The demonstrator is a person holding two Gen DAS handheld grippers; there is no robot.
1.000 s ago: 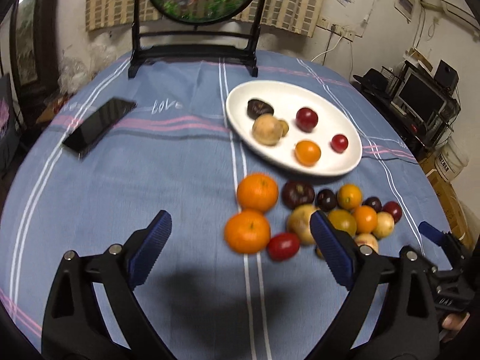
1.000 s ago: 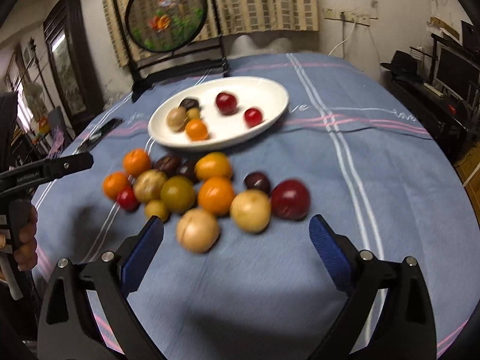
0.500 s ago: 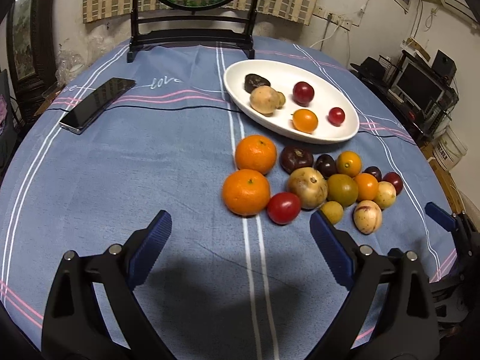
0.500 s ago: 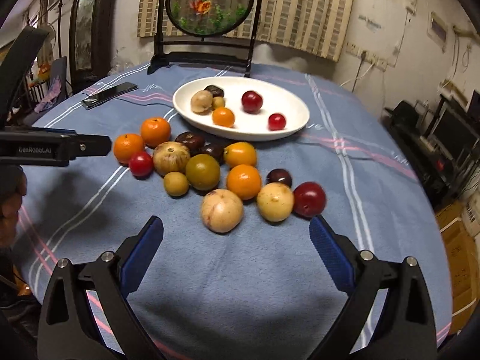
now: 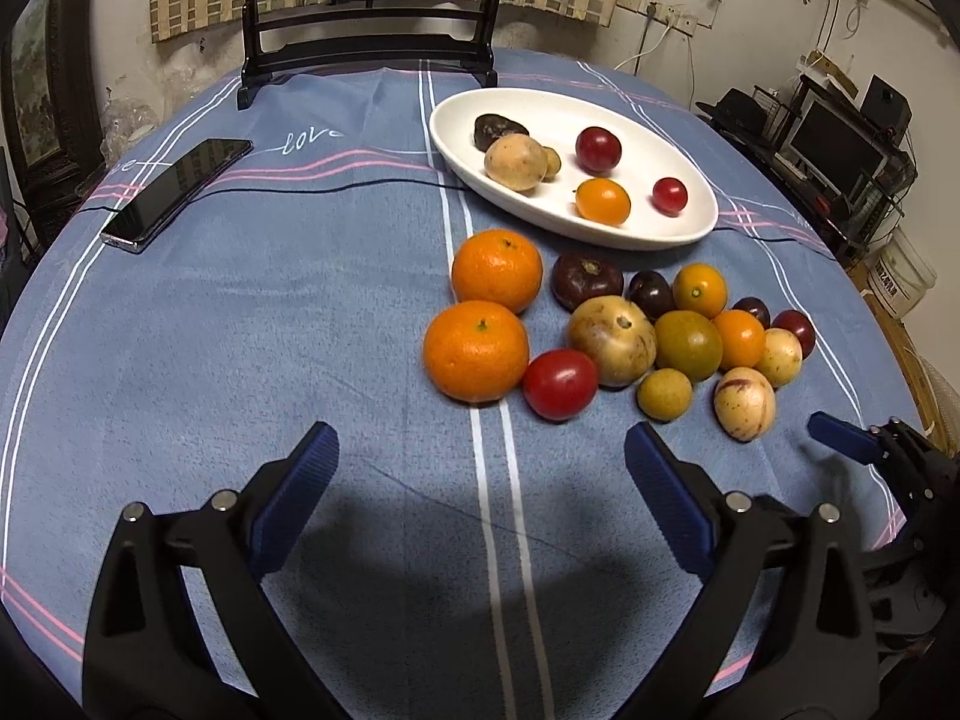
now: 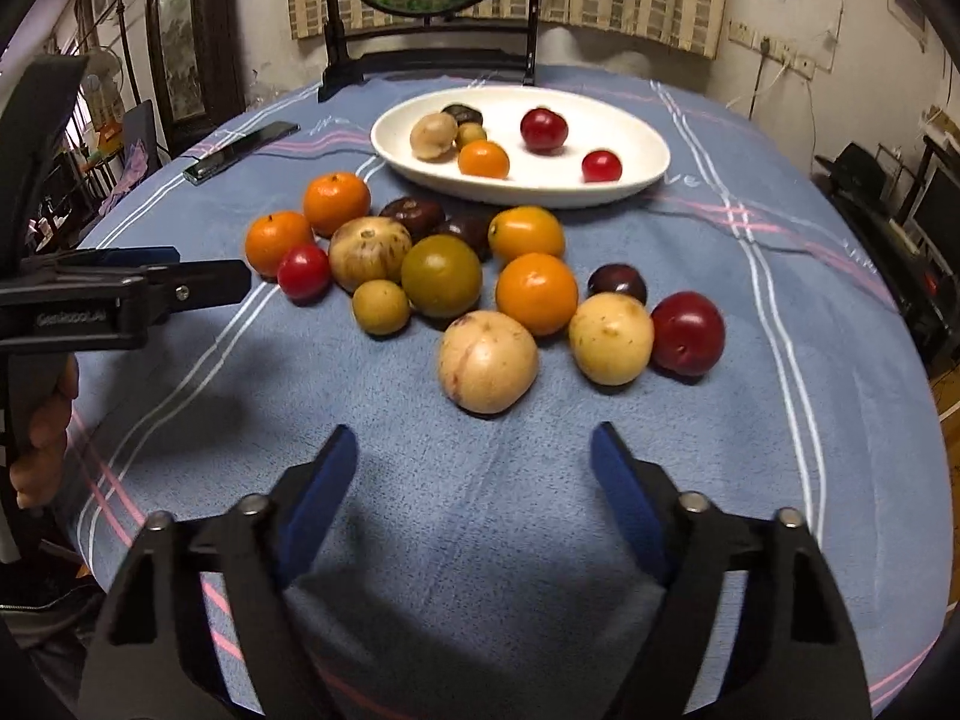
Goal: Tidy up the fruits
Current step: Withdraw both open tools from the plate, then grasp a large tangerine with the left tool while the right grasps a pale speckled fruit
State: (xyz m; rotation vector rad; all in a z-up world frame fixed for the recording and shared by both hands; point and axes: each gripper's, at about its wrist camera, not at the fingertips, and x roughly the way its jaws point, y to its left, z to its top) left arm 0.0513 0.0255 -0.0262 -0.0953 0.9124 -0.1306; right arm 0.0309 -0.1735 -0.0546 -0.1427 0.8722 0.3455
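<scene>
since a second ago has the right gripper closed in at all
Yes. The right gripper has narrowed its gap, though it remains open, with the pale fruit on the blue cloth just ahead.

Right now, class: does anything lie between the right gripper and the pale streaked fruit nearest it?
Nothing visible does. Only bare blue tablecloth lies between the open right gripper and the pale streaked fruit; the other fruits sit beside or beyond it.

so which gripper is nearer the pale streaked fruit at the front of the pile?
Right. The right gripper sits just short of the pale streaked fruit; the left gripper is off to its left.
</scene>
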